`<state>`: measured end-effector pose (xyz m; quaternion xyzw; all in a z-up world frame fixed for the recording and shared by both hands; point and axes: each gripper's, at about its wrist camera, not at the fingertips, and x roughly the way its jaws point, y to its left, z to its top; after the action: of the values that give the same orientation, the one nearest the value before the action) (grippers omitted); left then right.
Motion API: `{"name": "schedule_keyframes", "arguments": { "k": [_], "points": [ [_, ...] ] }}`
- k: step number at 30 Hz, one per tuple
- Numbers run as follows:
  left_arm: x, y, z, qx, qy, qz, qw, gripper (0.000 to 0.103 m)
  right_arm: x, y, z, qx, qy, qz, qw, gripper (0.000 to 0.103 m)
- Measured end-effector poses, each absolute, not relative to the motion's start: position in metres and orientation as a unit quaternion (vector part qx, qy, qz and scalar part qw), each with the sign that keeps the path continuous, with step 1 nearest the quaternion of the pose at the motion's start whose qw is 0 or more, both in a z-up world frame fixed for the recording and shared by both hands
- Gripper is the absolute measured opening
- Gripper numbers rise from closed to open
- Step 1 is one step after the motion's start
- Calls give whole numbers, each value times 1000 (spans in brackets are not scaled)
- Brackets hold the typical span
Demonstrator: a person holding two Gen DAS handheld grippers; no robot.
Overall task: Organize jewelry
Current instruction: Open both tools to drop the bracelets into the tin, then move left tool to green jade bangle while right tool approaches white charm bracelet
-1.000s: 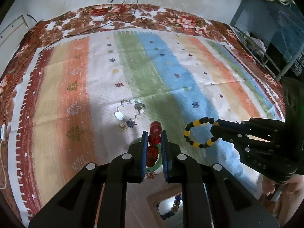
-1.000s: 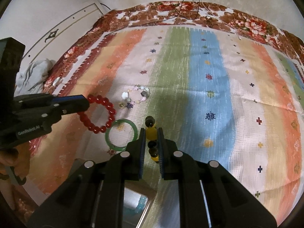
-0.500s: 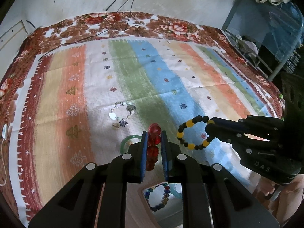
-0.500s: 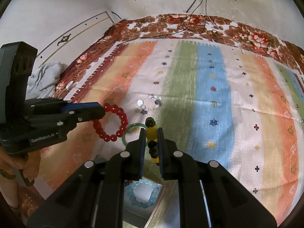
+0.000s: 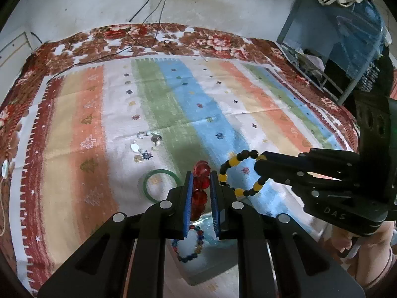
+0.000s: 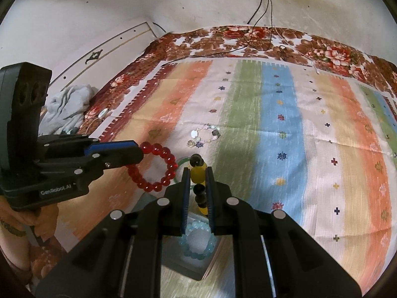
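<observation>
The left gripper (image 5: 201, 173) is clenched on a red bead bracelet (image 6: 153, 166), the right gripper (image 6: 197, 173) on a black-and-yellow bead bracelet (image 5: 242, 173), both held above the striped bedspread (image 5: 173, 104). A green bangle (image 5: 158, 186) and 1 charm bracelet (image 5: 146, 146) lie there.

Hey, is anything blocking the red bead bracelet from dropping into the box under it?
Nothing visible blocks it. The red bracelet, clamped by the left gripper, hangs above the box. A multicolored bead bracelet already lies inside that compartment.
</observation>
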<state>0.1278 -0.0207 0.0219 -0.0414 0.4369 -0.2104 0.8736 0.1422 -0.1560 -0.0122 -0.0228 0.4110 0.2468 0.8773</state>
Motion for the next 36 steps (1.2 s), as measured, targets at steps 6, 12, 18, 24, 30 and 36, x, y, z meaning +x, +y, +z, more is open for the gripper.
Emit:
{"name": "schedule_keyframes", "arguments": {
  "k": [6,12,18,24,30,36],
  "points": [
    [111,-24,20,-43,437,-218,872,13,130,-155,-11,-23,409,257,876,13],
    [94,-23,18,-48,436,-222,871,13,115,-154,-13,-25,411,264,872,13],
    [83,-25,10,-46,443,-220,868,13,100,-153,-21,-26,420,266,867,13],
    [79,-27,7,-49,447,-218,866,13,94,-154,-25,-23,425,270,864,13],
    [82,-18,5,-42,445,-182,876,31,97,-156,-30,-29,426,251,869,52],
    [97,0,-4,-53,457,-160,873,34,108,-159,-38,-23,435,243,867,52]
  ]
}}
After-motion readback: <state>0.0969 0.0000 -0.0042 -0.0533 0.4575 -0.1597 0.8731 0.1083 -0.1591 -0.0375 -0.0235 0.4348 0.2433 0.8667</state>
